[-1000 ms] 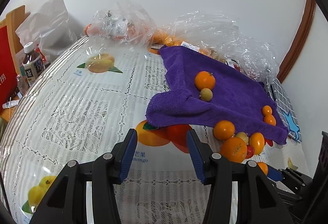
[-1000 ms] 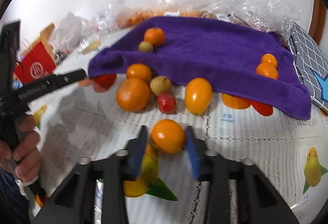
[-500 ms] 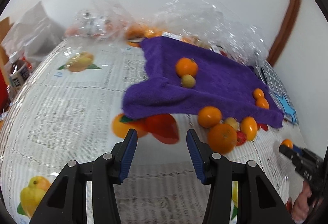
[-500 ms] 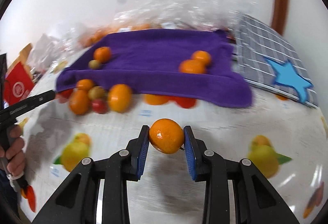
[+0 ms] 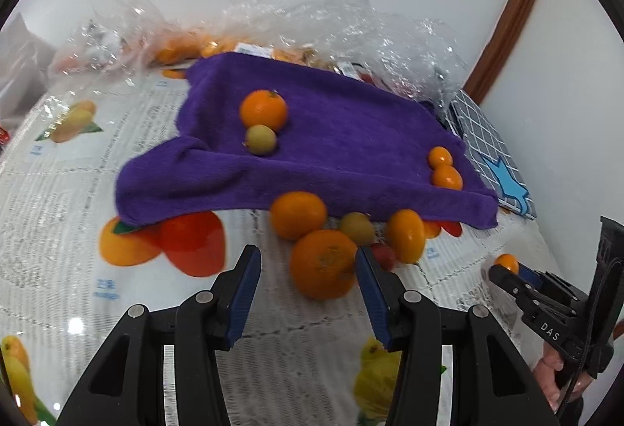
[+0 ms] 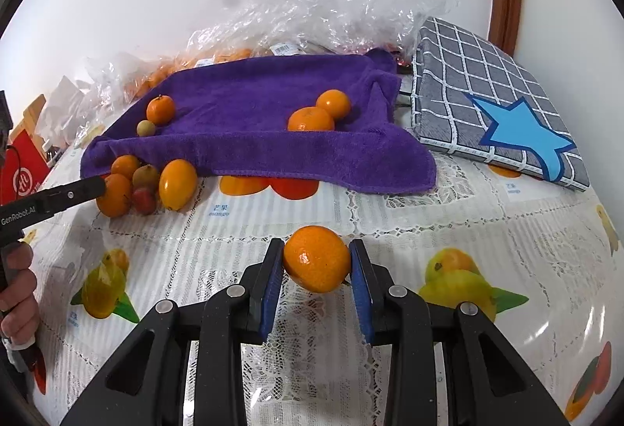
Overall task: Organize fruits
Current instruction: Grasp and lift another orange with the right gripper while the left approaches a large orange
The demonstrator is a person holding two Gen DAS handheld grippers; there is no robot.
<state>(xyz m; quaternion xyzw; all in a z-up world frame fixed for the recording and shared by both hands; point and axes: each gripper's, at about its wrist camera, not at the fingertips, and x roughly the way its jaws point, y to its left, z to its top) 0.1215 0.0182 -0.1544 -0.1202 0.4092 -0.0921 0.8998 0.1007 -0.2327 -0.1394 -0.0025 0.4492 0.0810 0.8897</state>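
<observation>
My right gripper is shut on a small orange and holds it above the tablecloth, in front of the purple towel. Two small oranges lie on the towel's right part, and an orange with a green fruit lies on its left part. My left gripper is open, its jaws around a big orange in a loose pile of fruit at the towel's front edge. The pile also shows in the right wrist view.
Crumpled clear plastic bags with more fruit lie behind the towel along the wall. A grey checked cushion with a blue star lies to the right of the towel. The table has a lace cloth with fruit prints.
My left gripper moved right and forward to the fruit pile, and its jaws now flank the big orange. My right gripper lifted the small orange and carried it right, away from the pile.
</observation>
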